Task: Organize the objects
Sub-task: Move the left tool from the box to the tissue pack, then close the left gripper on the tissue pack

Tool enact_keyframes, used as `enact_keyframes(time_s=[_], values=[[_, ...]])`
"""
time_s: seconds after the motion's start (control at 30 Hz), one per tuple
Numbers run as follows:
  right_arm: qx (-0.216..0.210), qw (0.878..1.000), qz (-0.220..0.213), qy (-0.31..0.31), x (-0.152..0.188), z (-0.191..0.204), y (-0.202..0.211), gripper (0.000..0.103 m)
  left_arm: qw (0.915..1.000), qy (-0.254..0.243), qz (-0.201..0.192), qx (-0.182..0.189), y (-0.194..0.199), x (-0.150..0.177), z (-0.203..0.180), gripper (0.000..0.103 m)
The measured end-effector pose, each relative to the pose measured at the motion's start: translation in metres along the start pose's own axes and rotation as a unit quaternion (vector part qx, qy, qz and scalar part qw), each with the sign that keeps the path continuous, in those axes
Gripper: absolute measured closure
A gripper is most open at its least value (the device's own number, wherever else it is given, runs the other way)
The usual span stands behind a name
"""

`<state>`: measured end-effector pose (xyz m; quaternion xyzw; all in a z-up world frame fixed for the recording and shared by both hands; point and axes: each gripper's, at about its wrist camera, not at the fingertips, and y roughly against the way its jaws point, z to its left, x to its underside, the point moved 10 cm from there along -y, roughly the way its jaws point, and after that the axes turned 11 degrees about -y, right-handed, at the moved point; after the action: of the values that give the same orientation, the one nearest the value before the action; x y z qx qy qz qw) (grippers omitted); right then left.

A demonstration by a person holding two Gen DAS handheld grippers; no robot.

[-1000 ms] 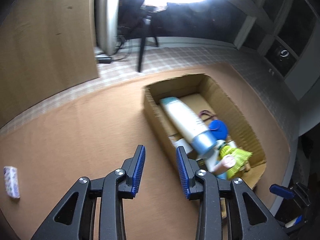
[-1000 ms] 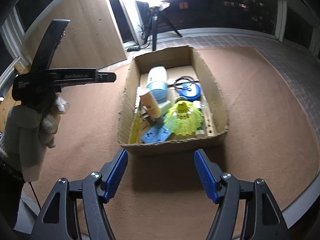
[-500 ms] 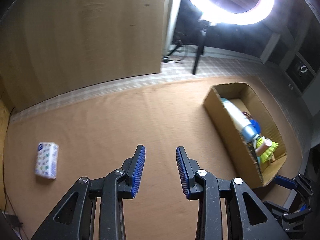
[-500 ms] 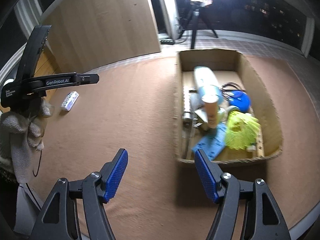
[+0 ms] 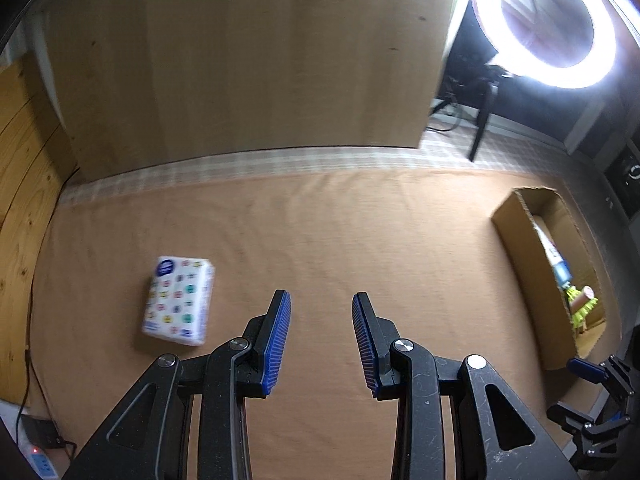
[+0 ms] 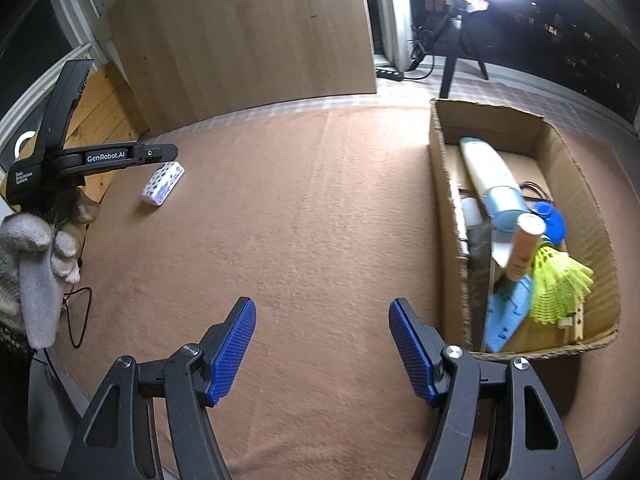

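The left gripper [image 5: 321,336] hangs over the brown cloth [image 5: 360,240] with its blue pads apart and nothing between them. It points down at bare cloth. The tissue pack [image 5: 179,301], white with small coloured prints, lies flat on the cloth just beside the left finger, near the left edge of the cloth and well apart from the box [image 5: 532,280].

The right gripper [image 6: 322,346] also stands open, wider than the left one, and it holds nothing. Below it is only cloth. Its right finger is near the front left corner of the box.

The box is open cardboard and stands near the right edge of the cloth. Inside lie a pale bottle [image 6: 490,178] with its light blue cap toward the front, a beige tube [image 6: 524,246] leaning on it, a yellow shuttlecock [image 6: 558,284], a blue round thing [image 6: 554,220] with a dark cord, a light blue flat piece [image 6: 506,316] at the front wall, and a wooden peg [image 6: 576,320] at the front right corner.

In the right wrist view a gloved hand [image 6: 36,256] holds the left gripper at the left edge, and the pack lies just past its tip. A wooden board [image 5: 248,60] stands behind the far edge of the cloth, with a ring lamp [image 5: 548,24] to its right.
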<state>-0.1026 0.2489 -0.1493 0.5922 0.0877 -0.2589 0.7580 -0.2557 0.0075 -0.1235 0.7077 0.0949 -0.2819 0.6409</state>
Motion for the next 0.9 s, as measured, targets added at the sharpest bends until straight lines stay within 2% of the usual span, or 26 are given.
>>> enact_keyframes(time_s=[0.23, 0.4, 0.53, 0.7, 0.9], values=[[0.001, 1.000, 0.010, 0.009, 0.000, 0.012, -0.010, 0.038, 0.9992, 0.036, 0.015, -0.010, -0.018, 0.003, 0.056, 0.068], [0.006, 1.000, 0.014, 0.010, -0.001, 0.014, -0.014, 0.038, 0.9958, 0.086, 0.030, -0.007, -0.036, 0.001, 0.106, 0.068], [0.010, 1.000, 0.018, 0.008, -0.002, 0.012, -0.017, 0.038, 0.9929, 0.111, 0.042, -0.002, -0.049, 0.003, 0.131, 0.068], [0.013, 1.000, 0.023, 0.008, -0.003, 0.012, -0.021, 0.038, 0.9872, 0.147, 0.053, 0.029, -0.066, 0.009, 0.145, 0.068], [0.009, 1.000, 0.025, 0.009, -0.004, 0.013, -0.024, 0.038, 0.9829, 0.167, 0.050, 0.060, -0.069, 0.013, 0.147, 0.069]])
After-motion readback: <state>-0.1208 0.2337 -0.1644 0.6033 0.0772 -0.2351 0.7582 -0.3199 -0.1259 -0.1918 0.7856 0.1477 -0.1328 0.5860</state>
